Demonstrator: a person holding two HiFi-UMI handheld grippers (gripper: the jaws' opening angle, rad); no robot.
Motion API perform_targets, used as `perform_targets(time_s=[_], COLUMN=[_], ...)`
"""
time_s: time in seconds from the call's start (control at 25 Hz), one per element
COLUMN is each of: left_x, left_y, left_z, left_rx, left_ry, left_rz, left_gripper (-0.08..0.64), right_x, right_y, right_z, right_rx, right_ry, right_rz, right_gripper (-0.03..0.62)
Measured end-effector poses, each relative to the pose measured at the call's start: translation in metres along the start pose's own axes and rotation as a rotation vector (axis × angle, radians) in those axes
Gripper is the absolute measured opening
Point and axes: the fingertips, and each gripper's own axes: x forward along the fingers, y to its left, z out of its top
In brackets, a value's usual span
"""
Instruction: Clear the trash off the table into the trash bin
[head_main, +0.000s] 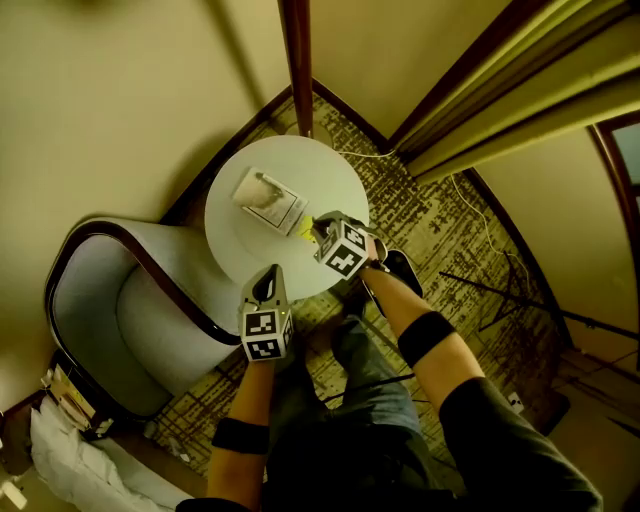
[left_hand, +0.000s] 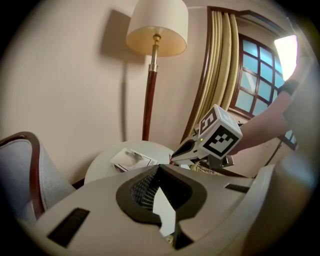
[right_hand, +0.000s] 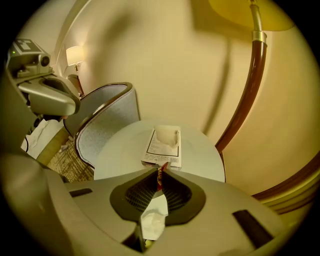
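On the round white table (head_main: 300, 170) lies a flat printed tissue pack (head_main: 270, 202), also in the left gripper view (left_hand: 132, 160) and the right gripper view (right_hand: 164, 145). My right gripper (head_main: 312, 230) hangs over the table's near right edge, shut on a scrap of trash (right_hand: 161, 176). The scrap is red at the tips, white and crumpled behind, and shows yellow (head_main: 304, 228) from above. My left gripper (head_main: 268, 284) is shut at the table's front edge. A white patch (left_hand: 162, 210) shows behind its tips; I cannot tell whether it is the table or a thing.
A grey armchair (head_main: 110, 310) with a dark wooden rim stands left of the table. A floor lamp (left_hand: 156, 30) rises behind it by the wall, with curtains (head_main: 520, 90) to the right. Patterned carpet (head_main: 440, 230) and loose cables lie around. No trash bin is in view.
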Motion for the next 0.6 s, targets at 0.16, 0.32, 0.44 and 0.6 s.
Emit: perform_targets(time_s=[0.16, 0.32, 0.44, 0.6], left_x=[-0.021, -0.043, -0.059, -0.079], left_y=[-0.001, -0.005, 0.002, 0.004], left_z=[0.009, 0.029, 0.034, 0.044], left_rx=[0.029, 0.046, 0.078, 0.104], left_ry=[-0.008, -0.023, -0.038, -0.052], left_rz=[-0.004, -0.024, -0.018, -0.031], left_gripper=[0.0, 0.0, 0.0, 0.0], right_x=[-0.039, -0.081, -0.108, -0.139], right_y=[0.013, 0.027, 0.043, 0.055], right_z=[0.02, 0.038, 0.049, 0.061], right_rx=[0.022, 0.033, 0.063, 0.098], right_ry=[-0.047, -0.09, -0.126, -0.171], right_rz=[-0.017, -0.047, -0.069, -0.108], right_gripper=[0.044, 0.041, 0.038, 0.037])
